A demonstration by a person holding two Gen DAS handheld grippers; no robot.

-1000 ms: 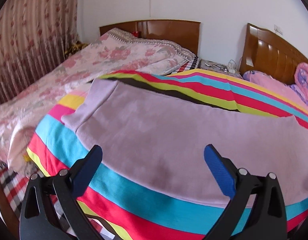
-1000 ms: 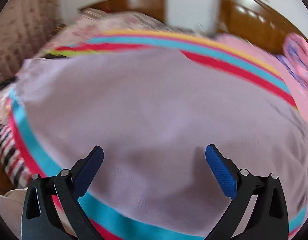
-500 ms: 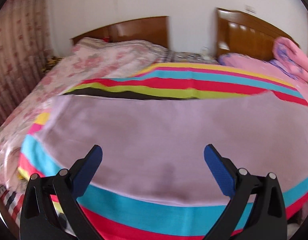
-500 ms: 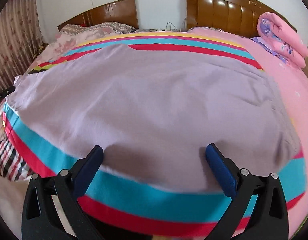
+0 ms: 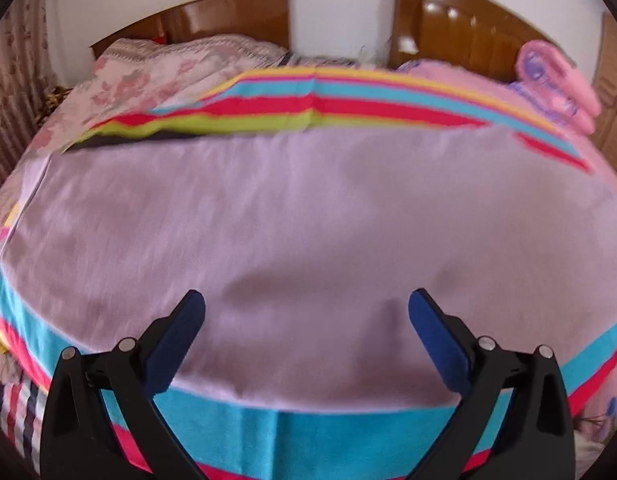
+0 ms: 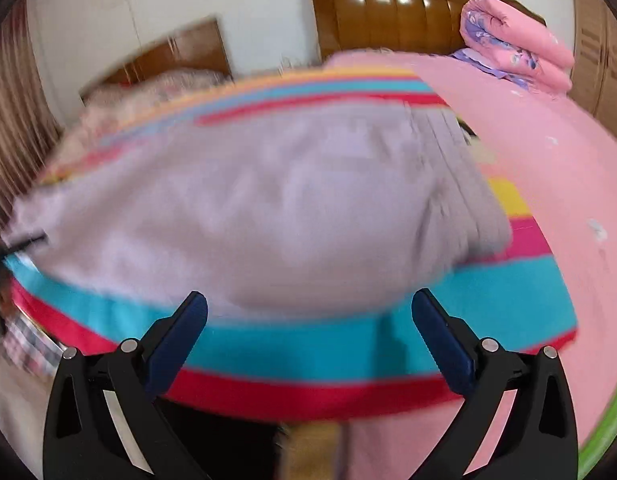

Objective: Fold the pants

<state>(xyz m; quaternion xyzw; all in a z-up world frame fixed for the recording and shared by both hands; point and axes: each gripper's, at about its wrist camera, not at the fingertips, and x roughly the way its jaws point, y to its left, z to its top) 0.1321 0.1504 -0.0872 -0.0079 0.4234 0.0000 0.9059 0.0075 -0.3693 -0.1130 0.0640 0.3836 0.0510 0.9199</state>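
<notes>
So the big striped bedspread with cyan, red and yellow bands (image 5: 308,428) covers the bed, and the pale lilac cotton pants (image 5: 308,220) are spread flat across it, waistband end off to the right in the right wrist view (image 6: 460,184). Compared to half a second ago, the left gripper (image 5: 306,308) has moved in over the fabric, while the right gripper (image 6: 308,308) has pulled back toward the bed edge and that view got blurry. Both sets of jaws are spread wide, gripping nothing.
</notes>
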